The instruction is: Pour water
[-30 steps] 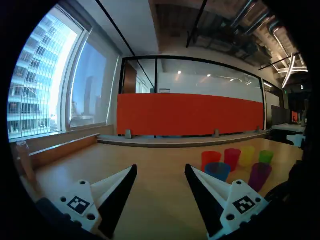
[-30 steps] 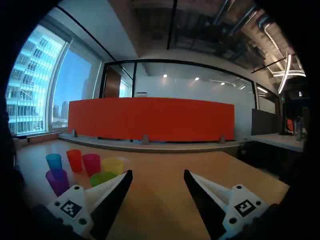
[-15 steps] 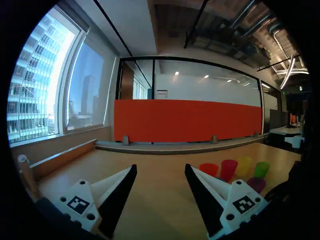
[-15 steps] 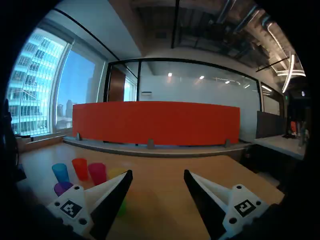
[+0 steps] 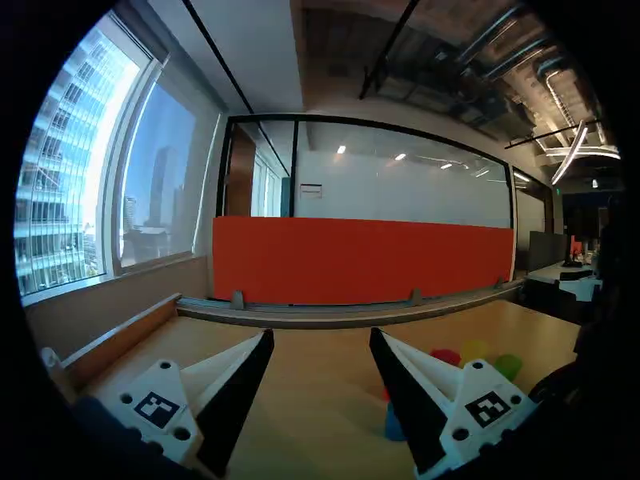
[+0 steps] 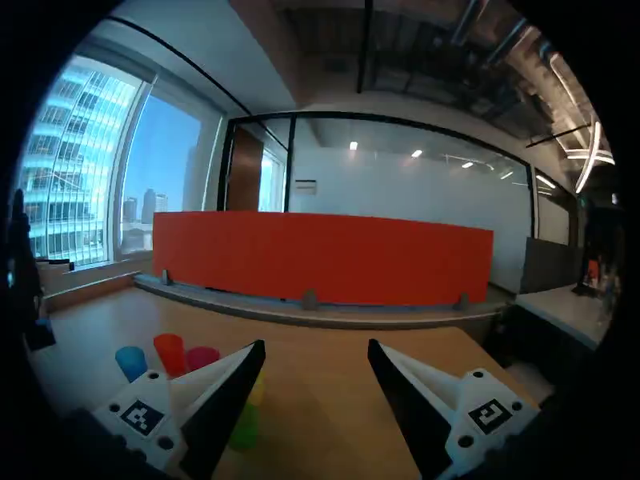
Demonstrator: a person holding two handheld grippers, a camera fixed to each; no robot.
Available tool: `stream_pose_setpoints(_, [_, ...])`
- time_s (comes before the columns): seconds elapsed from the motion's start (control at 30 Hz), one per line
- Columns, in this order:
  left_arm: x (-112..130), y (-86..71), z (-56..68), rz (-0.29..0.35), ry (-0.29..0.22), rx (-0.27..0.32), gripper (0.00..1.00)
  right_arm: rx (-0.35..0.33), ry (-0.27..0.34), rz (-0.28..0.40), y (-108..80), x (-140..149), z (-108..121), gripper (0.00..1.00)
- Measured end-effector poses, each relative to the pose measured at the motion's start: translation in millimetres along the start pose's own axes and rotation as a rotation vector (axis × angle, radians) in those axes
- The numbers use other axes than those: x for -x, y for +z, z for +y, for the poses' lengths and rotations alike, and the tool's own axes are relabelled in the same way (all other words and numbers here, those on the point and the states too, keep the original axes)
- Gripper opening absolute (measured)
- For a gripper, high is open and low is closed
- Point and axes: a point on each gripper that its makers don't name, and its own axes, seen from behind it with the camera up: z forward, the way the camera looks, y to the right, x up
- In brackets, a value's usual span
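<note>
Several coloured plastic cups stand in a cluster on a wooden table. In the left gripper view, a pink cup, a yellow cup and a green cup peek over my right finger, and a blue cup shows beside it. My left gripper is open and holds nothing. In the right gripper view, a blue cup, an orange-red cup and a pink cup stand at lower left. A green cup is half hidden by my finger. My right gripper is open and holds nothing.
An orange divider panel runs along the table's far edge on a grey rail. Tall windows and a wooden ledge line the left side. Another desk stands to the right. A dark shape sits at the left edge.
Both views have tilted upward, so the cups have slid lower in view and partly behind the fingers. The purple cup has dropped out of sight. Both grippers stay open.
</note>
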Motion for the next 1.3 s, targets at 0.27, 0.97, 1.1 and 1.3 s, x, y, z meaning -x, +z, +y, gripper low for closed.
stream_pose_setpoints(0.27, [-37.2, 10.5, 4.6, -0.005, -0.006, 0.039, 0.88, -0.044, 0.012, -0.009, 5.9, -34.4, -5.6, 0.99])
stream_pose_setpoints(0.97, [-60.4, 25.5, 36.5, -0.055, 0.025, 0.2, 0.88, -0.222, 0.017, -0.018, 9.9, -59.8, -33.9, 0.99])
stream_pose_setpoints(1.1, [-60.0, 23.4, 48.7, -0.057, 0.025, 0.257, 0.88, -0.312, 0.006, -0.012, 1.1, -65.0, -49.9, 0.99])
stream_pose_setpoints(1.3, [-63.3, 15.6, 68.1, -0.057, 0.033, 0.347, 0.88, -0.431, 0.045, -0.004, -11.7, -79.2, -70.6, 0.99])
